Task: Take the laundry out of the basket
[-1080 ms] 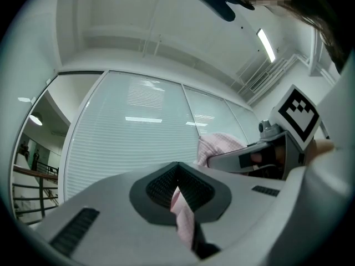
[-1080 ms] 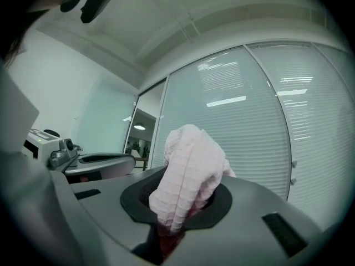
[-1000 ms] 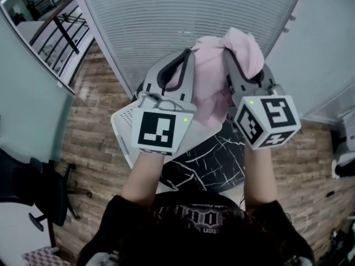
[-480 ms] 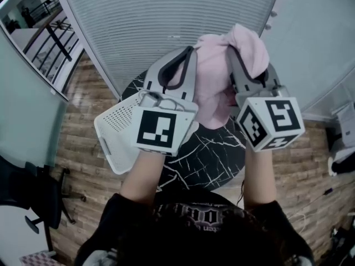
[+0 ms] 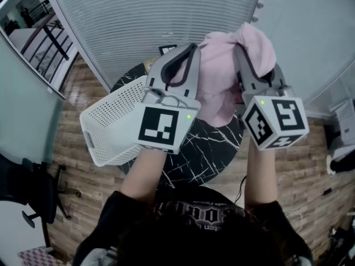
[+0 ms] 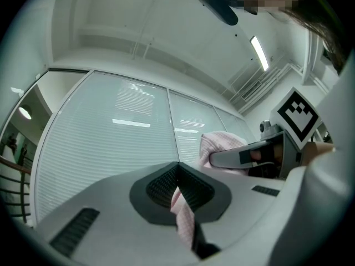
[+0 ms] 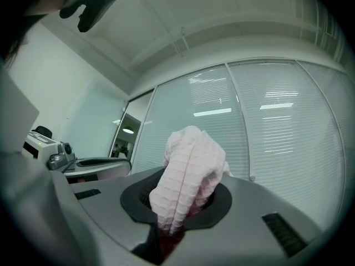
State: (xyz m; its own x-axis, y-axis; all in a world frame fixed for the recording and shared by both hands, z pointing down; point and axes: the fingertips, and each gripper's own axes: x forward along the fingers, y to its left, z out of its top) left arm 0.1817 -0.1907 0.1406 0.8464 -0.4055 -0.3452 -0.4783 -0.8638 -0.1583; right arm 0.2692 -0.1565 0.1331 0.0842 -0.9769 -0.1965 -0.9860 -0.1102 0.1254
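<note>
A pink waffle-weave cloth (image 5: 222, 82) hangs in the air between both grippers, high above the table. My left gripper (image 5: 186, 51) is shut on one edge of the pink cloth (image 6: 182, 212), a thin fold pinched between its dark pads. My right gripper (image 5: 244, 49) is shut on a thicker bunch of the cloth (image 7: 186, 176), which bulges out past the jaws. The white perforated laundry basket (image 5: 113, 123) lies tipped on its side at the left edge of the round black marble table (image 5: 205, 154), below and left of the left gripper. Its inside is hidden.
A wall of white blinds behind glass (image 5: 155, 15) stands beyond the table. Brick-pattern floor (image 5: 83, 93) surrounds it. A black office chair (image 5: 33, 193) sits at the lower left, and dark items (image 5: 341, 159) lie at the right edge.
Both grippers have carried the pink cloth to the right and slightly up relative to the room. The basket and table now show further left under the left gripper. The grips have not changed.
</note>
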